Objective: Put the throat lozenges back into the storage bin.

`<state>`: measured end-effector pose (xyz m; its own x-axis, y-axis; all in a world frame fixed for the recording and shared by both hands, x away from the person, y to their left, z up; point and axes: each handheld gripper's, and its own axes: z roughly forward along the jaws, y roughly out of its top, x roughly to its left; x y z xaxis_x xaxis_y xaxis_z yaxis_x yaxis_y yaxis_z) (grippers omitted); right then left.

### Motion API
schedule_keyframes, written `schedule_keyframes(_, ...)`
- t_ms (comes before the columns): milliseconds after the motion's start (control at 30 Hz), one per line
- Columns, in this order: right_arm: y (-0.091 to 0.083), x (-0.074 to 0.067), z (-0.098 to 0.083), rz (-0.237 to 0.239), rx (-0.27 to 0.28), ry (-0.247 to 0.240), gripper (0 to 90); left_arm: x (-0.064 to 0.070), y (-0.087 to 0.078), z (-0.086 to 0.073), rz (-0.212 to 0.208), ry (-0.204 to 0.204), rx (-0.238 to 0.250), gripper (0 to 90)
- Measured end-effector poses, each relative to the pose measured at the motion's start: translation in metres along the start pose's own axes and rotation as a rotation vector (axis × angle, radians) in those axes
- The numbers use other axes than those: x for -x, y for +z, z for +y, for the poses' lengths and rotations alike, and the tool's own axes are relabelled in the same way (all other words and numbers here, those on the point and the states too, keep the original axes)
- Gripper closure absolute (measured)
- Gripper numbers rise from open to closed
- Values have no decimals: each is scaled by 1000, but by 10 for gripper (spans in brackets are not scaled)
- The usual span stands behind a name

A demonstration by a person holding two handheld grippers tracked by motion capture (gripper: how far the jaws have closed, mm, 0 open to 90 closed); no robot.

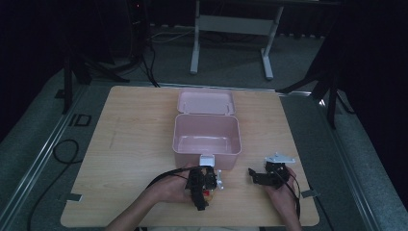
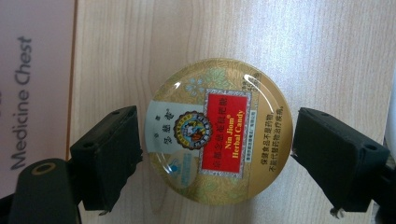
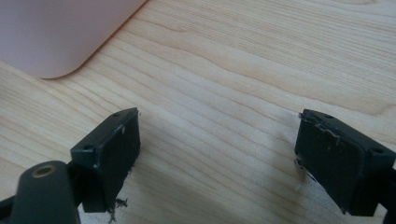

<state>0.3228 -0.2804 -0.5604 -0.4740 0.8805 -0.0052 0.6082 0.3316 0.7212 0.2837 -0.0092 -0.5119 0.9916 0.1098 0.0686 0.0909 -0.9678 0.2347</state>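
With the left gripper (image 2: 215, 140) spread wide around the flat candy tin (image 2: 219, 130) and the right gripper (image 3: 217, 158) open over bare table (image 3: 261, 56), closing off-centre could squirt the tin away

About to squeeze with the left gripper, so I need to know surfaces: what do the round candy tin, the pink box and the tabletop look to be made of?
Candy tin: probably printed metal with a glossy lacquered lid; bright glare streaks near its rim.
Pink box: looks like moulded plastic, smooth matte, rounded corners.
Tabletop: wood or wood-look laminate, pale, visible grain lines; which one I cannot tell.
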Motion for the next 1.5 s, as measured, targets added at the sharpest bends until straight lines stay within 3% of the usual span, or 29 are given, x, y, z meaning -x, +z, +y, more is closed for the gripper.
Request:
schedule_keyframes(233, 0, 0, 0, 0, 0, 0, 140, -1, 1, 2, -4, 1, -10, 201)
schedule_keyframes(1067, 0, 0, 0, 0, 0, 1, 140, -2, 4, 7, -40, 27, -91, 200)
schedule_keyframes(1500, 0, 0, 0, 0, 0, 1, 140, -1, -1, 0, -18, 25, -100, 209)
